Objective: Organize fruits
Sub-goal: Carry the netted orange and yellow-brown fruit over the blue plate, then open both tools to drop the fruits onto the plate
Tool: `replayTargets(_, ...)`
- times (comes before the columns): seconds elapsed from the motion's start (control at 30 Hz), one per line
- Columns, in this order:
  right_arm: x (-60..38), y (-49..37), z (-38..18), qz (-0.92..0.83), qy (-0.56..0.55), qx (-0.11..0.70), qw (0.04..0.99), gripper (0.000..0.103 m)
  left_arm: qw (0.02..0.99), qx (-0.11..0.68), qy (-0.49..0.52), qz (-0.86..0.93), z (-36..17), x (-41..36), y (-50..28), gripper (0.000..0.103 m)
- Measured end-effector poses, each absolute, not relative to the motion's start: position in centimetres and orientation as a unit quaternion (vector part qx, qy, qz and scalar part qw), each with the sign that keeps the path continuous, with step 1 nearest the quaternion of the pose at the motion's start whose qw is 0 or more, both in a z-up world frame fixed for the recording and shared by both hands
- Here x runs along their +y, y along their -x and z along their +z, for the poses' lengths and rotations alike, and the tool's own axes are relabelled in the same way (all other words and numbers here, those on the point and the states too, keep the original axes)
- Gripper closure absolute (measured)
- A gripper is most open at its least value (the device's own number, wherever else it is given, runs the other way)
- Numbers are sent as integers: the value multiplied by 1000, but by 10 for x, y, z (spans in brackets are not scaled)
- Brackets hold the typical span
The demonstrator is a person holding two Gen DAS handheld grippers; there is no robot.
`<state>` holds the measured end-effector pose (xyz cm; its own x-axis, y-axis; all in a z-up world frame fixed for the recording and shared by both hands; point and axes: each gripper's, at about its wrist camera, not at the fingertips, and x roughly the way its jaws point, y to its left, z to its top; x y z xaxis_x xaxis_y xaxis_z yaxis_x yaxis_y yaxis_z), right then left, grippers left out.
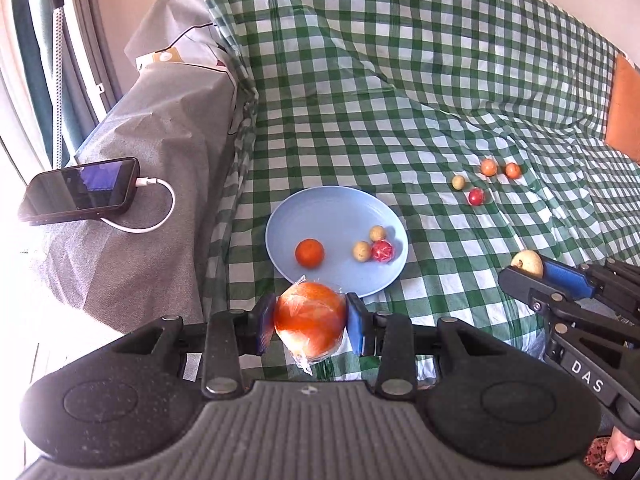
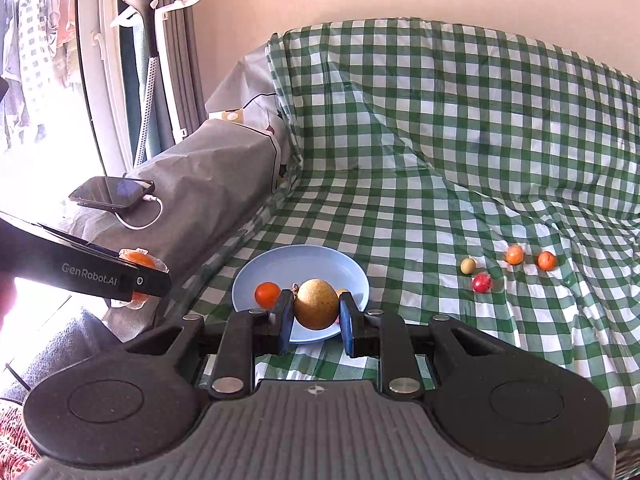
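Left gripper (image 1: 310,324) pinches a wrapped orange (image 1: 310,322) between its blue pads (image 1: 357,322); clear film bunches above and below the fruit. Just ahead of it sits the blue plate (image 1: 320,208) on the checked cloth (image 1: 400,80), the wrapped fruit at the plate's near rim. On the plate: a small orange (image 1: 309,253) ahead and level with the left finger, and further right a cluster of two tan fruits (image 1: 362,250) touching a red wrapped ball (image 1: 382,250). Right gripper (image 2: 314,310) clamps a brown round fruit (image 2: 316,304), stem end turned left, held over the plate's near half in the right wrist view. From the left camera this gripper enters at the right edge with the fruit's pale top showing past its fingers (image 1: 568,278). Far ahead and to the right of both grippers, well apart from the plate, four loose fruits lie on the cloth: a greenish-tan one (image 2: 467,266), a red one (image 2: 481,282) just beside it, and two orange ones (image 2: 514,255) further back. Left of the plate, a grey-covered armrest (image 1: 160,140) carries a phone (image 1: 80,190) with a white cable (image 1: 160,208) plugged in. An orange cushion (image 1: 624,108) shows at the far right.
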<state>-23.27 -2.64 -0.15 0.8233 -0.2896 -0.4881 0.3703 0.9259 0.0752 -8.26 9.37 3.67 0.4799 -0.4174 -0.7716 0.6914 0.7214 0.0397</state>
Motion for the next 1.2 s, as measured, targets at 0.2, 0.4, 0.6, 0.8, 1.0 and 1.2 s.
replayTargets(0.2,-30,224,-4,-170,-86,252,949,78,844,393,-175,-322,35,88,70,62)
replayTargets(0.4,-37,212,-9,-166,-85,263,946,78,843,394,-174,-321,33,76,56,62)
replayTargets(0.6,-46,189,-14,-164,-84,272,945,78,840,397,-181,-323,26,56,38,62)
replayTargets(0.8,-59,161,-24,-157,-81,288,941,78,829,415,-192,-323,5,33,14,62)
replayTargets(1.0,-76,129,-46,-151,-86,318,932,78,820,427,-209,-319,-22,7,-14,62)
replayTargets(1.2,-93,95,-69,-149,-85,344,923,78,811,445,-218,-311,-53,-17,-43,62)
